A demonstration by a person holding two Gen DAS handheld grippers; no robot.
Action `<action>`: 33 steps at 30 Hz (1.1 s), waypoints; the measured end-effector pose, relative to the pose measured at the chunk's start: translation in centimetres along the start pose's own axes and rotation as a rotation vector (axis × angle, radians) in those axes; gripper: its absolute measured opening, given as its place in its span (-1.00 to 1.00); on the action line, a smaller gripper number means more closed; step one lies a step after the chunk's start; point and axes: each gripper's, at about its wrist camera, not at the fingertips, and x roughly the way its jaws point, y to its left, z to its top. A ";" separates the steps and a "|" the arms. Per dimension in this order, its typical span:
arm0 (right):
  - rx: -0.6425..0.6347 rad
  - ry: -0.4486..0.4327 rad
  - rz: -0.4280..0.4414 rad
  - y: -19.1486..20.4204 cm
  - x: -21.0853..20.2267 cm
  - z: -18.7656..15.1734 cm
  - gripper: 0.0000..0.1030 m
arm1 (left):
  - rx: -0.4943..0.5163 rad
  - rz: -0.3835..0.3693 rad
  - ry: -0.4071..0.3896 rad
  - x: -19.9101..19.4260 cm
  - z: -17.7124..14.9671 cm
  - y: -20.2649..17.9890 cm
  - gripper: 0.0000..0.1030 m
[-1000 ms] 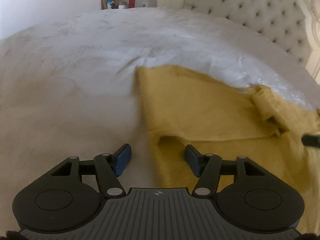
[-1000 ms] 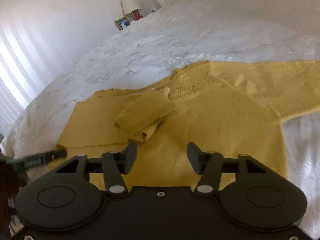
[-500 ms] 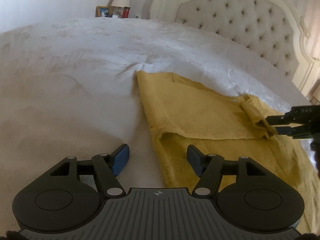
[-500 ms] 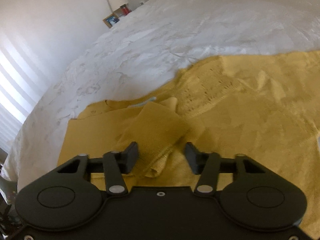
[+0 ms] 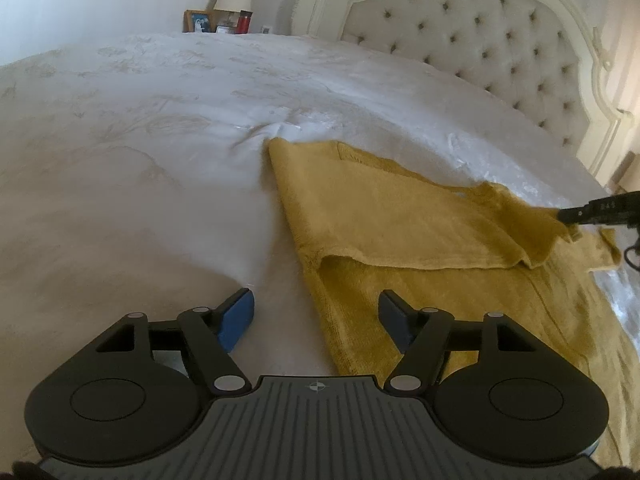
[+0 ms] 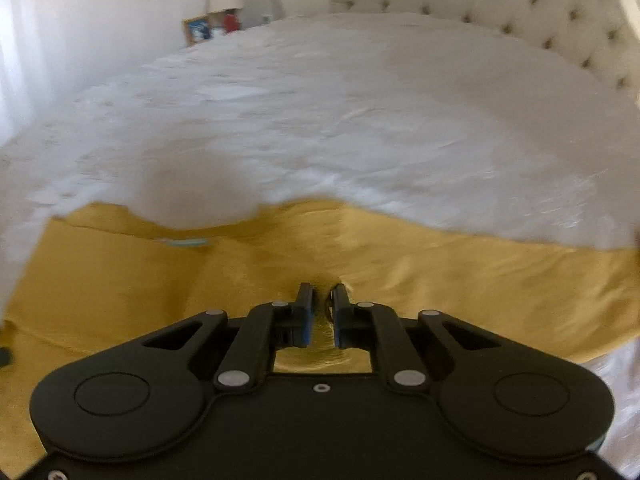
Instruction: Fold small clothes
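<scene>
The sleeve of the yellow sweater (image 5: pixel 400 216) is pinched by the just-closed right gripper (image 6: pixel 320 312), the left gripper (image 5: pixel 316 316) is spread empty, its jaws just widened, and next the sleeve must be carried across the body

**Almost nothing legible from my seat**

On my left wrist feed, the only clear sign is a small round crosshair emblem (image 5: pixel 316 387), printed at the top centre of the ribbed grey body of the left gripper (image 5: pixel 315 307). Its jaws have just been opening, and nothing is pinched between them.

At the right edge of that feed, the right gripper (image 5: pixel 563 214) carries a short row of pale characters (image 5: pixel 609 203) on its black finger. They may be digits, but they are too small for me to read.

On my right wrist feed, its jaws have just been closing on the yellow garment (image 6: pixel 440 276). A pale blue label (image 6: pixel 187 242) sewn there is blurred, and I can't make out any wording.
</scene>
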 end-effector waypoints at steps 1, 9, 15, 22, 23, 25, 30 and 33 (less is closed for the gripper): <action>-0.005 0.002 -0.021 -0.4 0.5 0.0 -0.69 | 0.004 0.001 0.000 0.1 0.0 0.0 0.34; 0.008 0.020 -0.145 -1.8 2.1 -1.3 -0.03 | 0.010 -0.002 -0.001 0.2 -0.1 0.2 0.36; -0.057 -0.069 0.020 4.0 0.7 -1.4 0.35 | -0.008 -0.003 -0.009 -0.1 0.0 0.3 0.37; -0.169 -0.064 0.232 13.0 2.2 -1.2 0.48 | -0.058 0.047 -0.045 -1.0 0.4 1.6 0.37; -0.177 -0.055 0.250 14.0 2.6 -1.4 0.48 | -0.067 0.050 -0.047 -1.0 0.5 1.8 0.37; -0.182 -0.017 0.300 16.0 3.9 -1.7 0.48 | -0.082 0.055 -0.053 -1.1 0.6 2.2 0.37; -0.207 0.022 0.471 19.8 5.4 -3.2 0.79 | -0.091 0.057 -0.058 -1.3 0.6 2.4 0.37; -0.211 0.000 0.537 19.4 4.4 -3.0 0.73 | -0.095 0.053 -0.057 -1.4 0.5 2.4 0.37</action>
